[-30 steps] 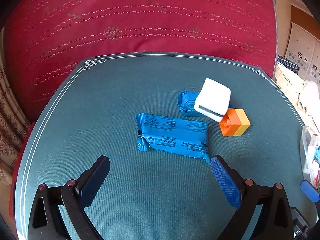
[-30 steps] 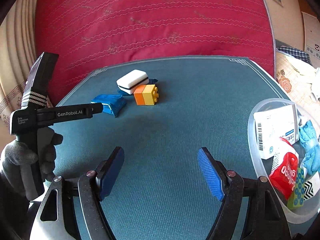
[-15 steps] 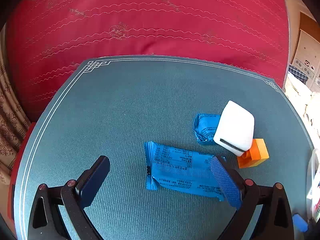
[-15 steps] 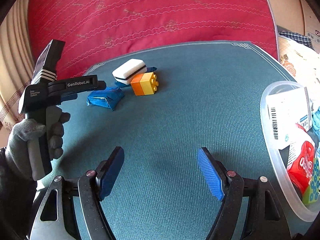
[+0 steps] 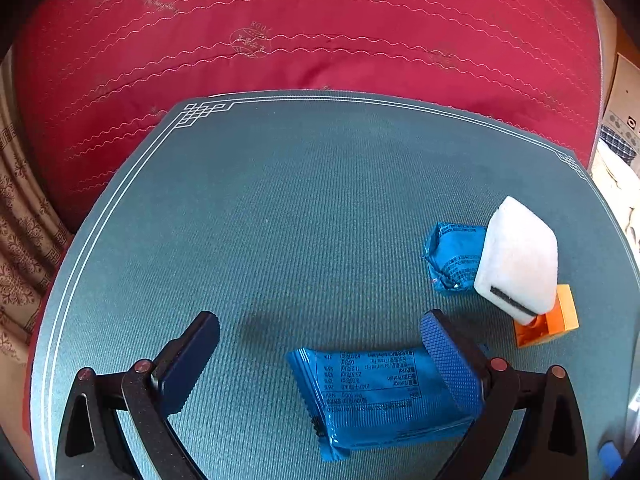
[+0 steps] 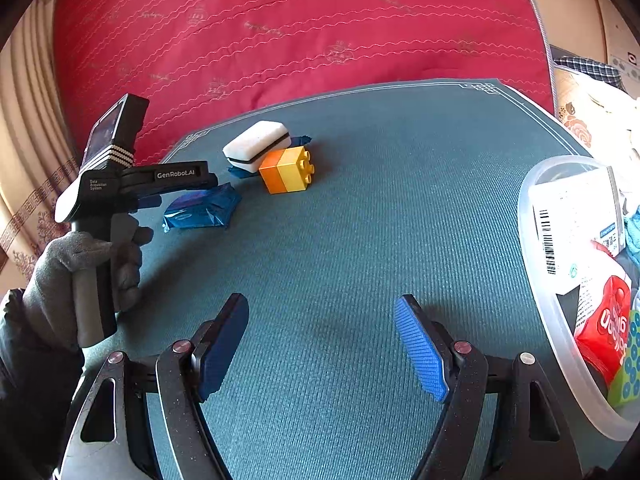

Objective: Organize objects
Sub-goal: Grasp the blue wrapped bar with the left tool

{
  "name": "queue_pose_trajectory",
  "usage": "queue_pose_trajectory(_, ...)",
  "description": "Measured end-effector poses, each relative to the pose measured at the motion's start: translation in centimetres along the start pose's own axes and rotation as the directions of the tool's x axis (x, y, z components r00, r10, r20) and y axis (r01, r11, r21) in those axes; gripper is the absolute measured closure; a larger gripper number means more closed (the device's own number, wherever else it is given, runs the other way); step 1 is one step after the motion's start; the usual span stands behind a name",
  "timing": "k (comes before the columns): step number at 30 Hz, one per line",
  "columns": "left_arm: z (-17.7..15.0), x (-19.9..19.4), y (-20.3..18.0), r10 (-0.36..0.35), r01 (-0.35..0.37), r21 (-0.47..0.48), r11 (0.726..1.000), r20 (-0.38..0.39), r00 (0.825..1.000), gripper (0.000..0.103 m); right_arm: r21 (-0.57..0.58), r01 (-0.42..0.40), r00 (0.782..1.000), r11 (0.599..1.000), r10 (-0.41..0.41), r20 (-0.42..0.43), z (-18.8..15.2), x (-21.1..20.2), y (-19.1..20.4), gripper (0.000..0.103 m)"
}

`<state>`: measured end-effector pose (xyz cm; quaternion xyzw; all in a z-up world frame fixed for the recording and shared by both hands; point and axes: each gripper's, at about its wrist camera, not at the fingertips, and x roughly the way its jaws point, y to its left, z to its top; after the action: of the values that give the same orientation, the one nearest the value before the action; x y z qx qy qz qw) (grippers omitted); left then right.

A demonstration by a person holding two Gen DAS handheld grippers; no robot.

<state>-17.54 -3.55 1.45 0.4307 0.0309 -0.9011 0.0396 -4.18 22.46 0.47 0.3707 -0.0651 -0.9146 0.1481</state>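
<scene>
A flat blue snack packet [image 5: 376, 396] lies on the teal mat [image 5: 304, 208], partly between the fingers of my open left gripper [image 5: 320, 364]; its right finger [image 5: 450, 364] overlaps the packet's right end. Beyond it, a white eraser-like block [image 5: 520, 260] leans on a smaller blue packet [image 5: 452, 256] and an orange-yellow toy brick [image 5: 548, 320]. In the right wrist view, the flat packet [image 6: 200, 208], block [image 6: 256, 146] and brick [image 6: 286, 170] lie at far left beside the left gripper's body [image 6: 132, 184]. My right gripper [image 6: 320, 344] is open and empty over bare mat.
A clear plastic tub [image 6: 560, 340] with a white box, a red packet and other items stands at the right. A red quilted cushion [image 6: 300, 32] rises behind the mat. A curtain [image 5: 24, 248] hangs at the left.
My left gripper has moved forward and down onto the flat blue packet, which now sits between its fingers. My right gripper has shifted slightly; the tub has slid rightwards in its view.
</scene>
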Motion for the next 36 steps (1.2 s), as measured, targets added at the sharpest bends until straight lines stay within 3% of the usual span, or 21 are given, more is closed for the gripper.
queue_pose_trajectory(12, -5.1, -4.3, 1.8, -0.067, 0.066, 0.018, 0.998, 0.004, 0.998, 0.000, 0.001, 0.005, 1.000, 1.000, -0.005, -0.004, 0.0, 0.3, -0.1, 0.026)
queue_pose_trajectory(23, -6.2, -6.5, -1.0, -0.151, 0.144, 0.117, 0.983, 0.050, 0.987, 0.000, -0.004, 0.031, 0.999, 0.999, -0.032, -0.032, -0.1, 0.9, 0.0, 0.026)
queue_pose_trajectory(28, -6.7, -6.1, -2.3, -0.144, 0.136, 0.155, 0.979, 0.045, 0.988, 0.001, -0.010, 0.039, 0.999, 0.999, -0.040, -0.036, -0.2, 0.9, 0.1, 0.026)
queue_pose_trajectory(36, -6.6, -4.7, -4.2, -0.145, 0.142, 0.205, 0.968, 0.002, 0.989, 0.023, -0.017, 0.046, 0.998, 0.999, -0.047, -0.039, -0.3, 1.0, 0.2, 0.026)
